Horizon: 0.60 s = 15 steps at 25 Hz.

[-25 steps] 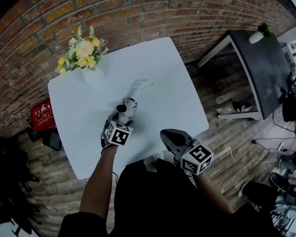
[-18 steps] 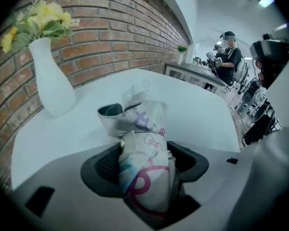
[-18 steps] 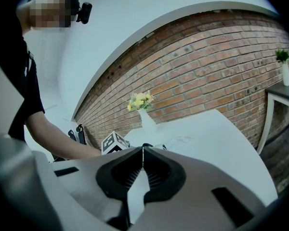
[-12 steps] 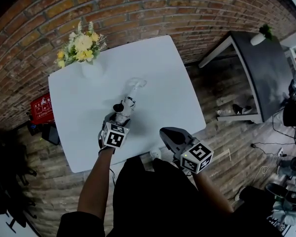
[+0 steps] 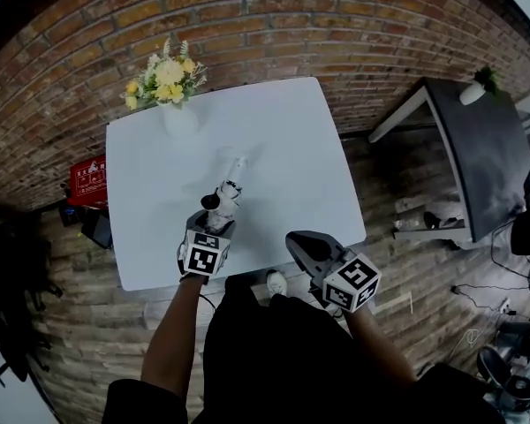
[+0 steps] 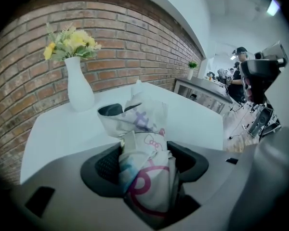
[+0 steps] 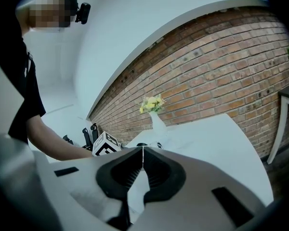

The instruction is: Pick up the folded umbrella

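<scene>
The folded umbrella (image 5: 228, 191) is white with pink and purple print, and its black end cap points away from me. My left gripper (image 5: 215, 223) is shut on its near end and holds it up over the white table (image 5: 291, 140). In the left gripper view the umbrella (image 6: 145, 174) fills the gap between the jaws and both pads press on it. My right gripper (image 5: 302, 244) hangs off the table's near edge, to the right of the left one. Its jaws (image 7: 143, 150) are shut, tips touching, with nothing between them.
A white vase of yellow flowers (image 5: 170, 82) stands at the table's far left corner, against the brick wall. A dark side table (image 5: 477, 140) stands to the right. A red box (image 5: 88, 179) lies on the wooden floor at the left.
The left gripper has risen and drawn back toward me with the umbrella, which now tilts up off the table. The right gripper has shifted only slightly.
</scene>
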Each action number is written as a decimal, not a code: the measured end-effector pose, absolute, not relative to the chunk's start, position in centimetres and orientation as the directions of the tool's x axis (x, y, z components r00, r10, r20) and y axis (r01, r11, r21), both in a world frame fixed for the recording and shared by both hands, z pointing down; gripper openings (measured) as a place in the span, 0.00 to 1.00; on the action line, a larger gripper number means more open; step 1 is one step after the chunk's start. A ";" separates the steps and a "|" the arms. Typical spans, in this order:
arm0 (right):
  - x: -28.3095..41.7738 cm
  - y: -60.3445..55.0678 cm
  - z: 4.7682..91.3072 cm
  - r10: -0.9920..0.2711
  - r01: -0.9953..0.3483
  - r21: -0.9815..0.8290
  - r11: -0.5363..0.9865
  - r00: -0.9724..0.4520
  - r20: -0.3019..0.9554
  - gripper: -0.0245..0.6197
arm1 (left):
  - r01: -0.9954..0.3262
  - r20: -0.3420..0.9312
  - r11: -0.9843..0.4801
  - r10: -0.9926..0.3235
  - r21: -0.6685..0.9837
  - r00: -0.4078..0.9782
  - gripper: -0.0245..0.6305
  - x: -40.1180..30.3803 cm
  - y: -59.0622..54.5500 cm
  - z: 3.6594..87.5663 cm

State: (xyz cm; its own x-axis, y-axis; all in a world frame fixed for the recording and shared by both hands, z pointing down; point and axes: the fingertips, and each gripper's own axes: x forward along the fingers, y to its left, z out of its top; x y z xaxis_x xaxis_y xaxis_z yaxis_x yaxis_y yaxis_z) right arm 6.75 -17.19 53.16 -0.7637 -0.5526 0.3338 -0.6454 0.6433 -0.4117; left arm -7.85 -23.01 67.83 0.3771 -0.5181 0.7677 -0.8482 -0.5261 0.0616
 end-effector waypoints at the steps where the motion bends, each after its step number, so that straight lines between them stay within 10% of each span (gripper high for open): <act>1: 7.0 -17.0 53.1 -0.547 -0.636 -0.415 0.651 -0.771 0.325 0.07 | -0.857 0.761 -0.512 -0.531 0.062 0.372 0.47 -7.8 -22.7 67.4; 15: 9.8 -13.3 52.3 -0.452 -0.512 -0.437 0.740 -0.859 0.241 0.07 | -0.950 0.662 -0.297 -0.694 0.093 0.282 0.47 -6.2 -15.6 61.4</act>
